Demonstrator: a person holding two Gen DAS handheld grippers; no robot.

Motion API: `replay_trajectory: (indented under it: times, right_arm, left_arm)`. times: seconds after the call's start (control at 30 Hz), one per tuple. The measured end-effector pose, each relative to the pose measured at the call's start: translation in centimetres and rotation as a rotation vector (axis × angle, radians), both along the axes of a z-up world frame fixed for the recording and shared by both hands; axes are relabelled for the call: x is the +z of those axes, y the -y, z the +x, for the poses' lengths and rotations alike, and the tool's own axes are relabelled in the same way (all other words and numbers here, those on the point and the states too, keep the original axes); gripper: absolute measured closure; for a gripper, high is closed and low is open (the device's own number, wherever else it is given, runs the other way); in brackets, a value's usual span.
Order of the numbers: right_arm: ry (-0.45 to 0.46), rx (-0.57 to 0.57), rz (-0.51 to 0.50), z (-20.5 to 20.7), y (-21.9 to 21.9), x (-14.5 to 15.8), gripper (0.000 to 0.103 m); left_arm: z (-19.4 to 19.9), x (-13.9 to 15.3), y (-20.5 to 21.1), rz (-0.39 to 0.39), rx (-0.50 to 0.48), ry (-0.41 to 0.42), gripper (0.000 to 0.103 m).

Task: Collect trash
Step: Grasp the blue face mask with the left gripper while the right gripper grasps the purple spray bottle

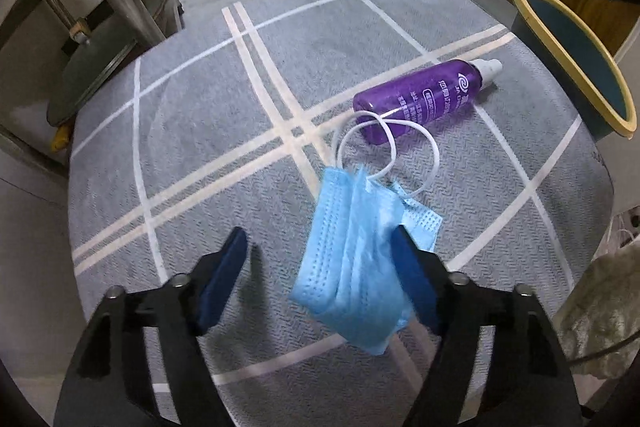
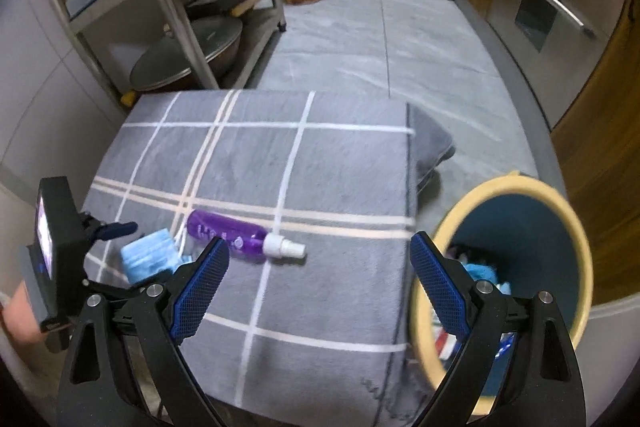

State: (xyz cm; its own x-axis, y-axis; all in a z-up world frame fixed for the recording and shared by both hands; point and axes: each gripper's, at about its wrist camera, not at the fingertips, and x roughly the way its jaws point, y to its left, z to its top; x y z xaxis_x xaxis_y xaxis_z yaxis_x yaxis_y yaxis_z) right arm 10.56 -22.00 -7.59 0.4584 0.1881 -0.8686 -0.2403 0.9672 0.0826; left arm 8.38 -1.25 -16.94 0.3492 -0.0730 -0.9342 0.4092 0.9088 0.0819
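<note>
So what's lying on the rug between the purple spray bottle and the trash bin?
Nothing: in the right wrist view, only bare grey rug separates the purple spray bottle from the trash bin.

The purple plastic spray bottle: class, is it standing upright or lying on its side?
Lying on its side. The purple plastic spray bottle rests lengthwise on the grey checked mat, white nozzle pointing sideways.

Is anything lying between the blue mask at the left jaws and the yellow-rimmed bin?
Yes: the purple spray bottle lies on the grey mat between the face mask and the bin. The mask's ear loop drapes over the bottle's base. Nothing else visible intervenes.
</note>
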Motion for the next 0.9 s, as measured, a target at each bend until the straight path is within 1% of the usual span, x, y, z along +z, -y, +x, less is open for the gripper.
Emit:
replay_trajectory:
  times: [0.03, 0.07, 0.13, 0.17, 0.2, 0.23, 0.33, 0.4, 0.47, 0.57, 0.67, 0.77, 0.83, 0.9]
  right_arm:
    - [-0.001, 0.013, -0.013, 0.0, -0.5, -0.2, 0.012]
    - [-0.004, 0.031, -0.034, 0.1, -1.1, -0.4, 0.012]
    - [-0.006, 0.059, -0.06, 0.2, -1.9, -0.7, 0.012]
    - [-0.006, 0.072, -0.075, 0.2, -2.3, -0.8, 0.012]
    - [-0.005, 0.081, -0.083, 0.3, -2.7, -0.9, 0.012]
    - [-0.004, 0.088, -0.09, 0.4, -2.9, -1.1, 0.012]
    - [0.001, 0.111, -0.142, 0.8, -3.8, -1.6, 0.012]
    - [0.016, 0.132, -0.171, 1.1, -4.4, -1.9, 0.012]
    - [0.022, 0.15, -0.172, 1.5, -4.7, -2.1, 0.012]
    - [0.025, 0.201, -0.183, 2.0, -5.9, -3.0, 0.012]
    - [0.027, 0.271, -0.184, 2.0, -7.4, -3.8, 0.012]
    - [0.018, 0.36, -0.201, 1.8, -9.3, -4.9, 0.013]
    - [0.001, 0.42, -0.234, 1.7, -10.6, -6.1, 0.015]
    - [-0.019, 0.456, -0.264, 1.6, -11.2, -7.2, 0.016]
  left_arm:
    - [-0.1, 0.0, 0.0, -0.009, -0.004, -0.006, 0.046]
    - [-0.1, 0.1, 0.1, -0.019, -0.013, -0.008, 0.05]
    - [-0.4, 0.2, 0.2, -0.037, -0.035, -0.016, 0.071]
    - [-0.5, 0.2, 0.3, -0.039, -0.044, -0.016, 0.073]
    - [-0.5, 0.2, 0.3, -0.04, -0.05, -0.013, 0.081]
    - [-0.5, 0.3, 0.2, -0.043, -0.054, -0.012, 0.084]
    - [-0.4, 0.8, -0.4, -0.049, -0.035, 0.01, 0.088]
    - [0.0, 1.5, -1.2, -0.068, -0.006, 0.034, 0.089]
    - [0.5, 2.6, -2.1, -0.1, 0.032, 0.068, 0.089]
    - [1.4, 4.3, -3.8, -0.168, 0.108, 0.127, 0.09]
    - [2.5, 5.1, -5.2, -0.206, 0.162, 0.151, 0.09]
    - [3.5, 5.5, -5.4, -0.234, 0.18, 0.157, 0.09]
    - [3.7, 5.5, -5.2, -0.236, 0.175, 0.16, 0.09]
    - [3.8, 5.3, -5.2, -0.234, 0.168, 0.162, 0.09]
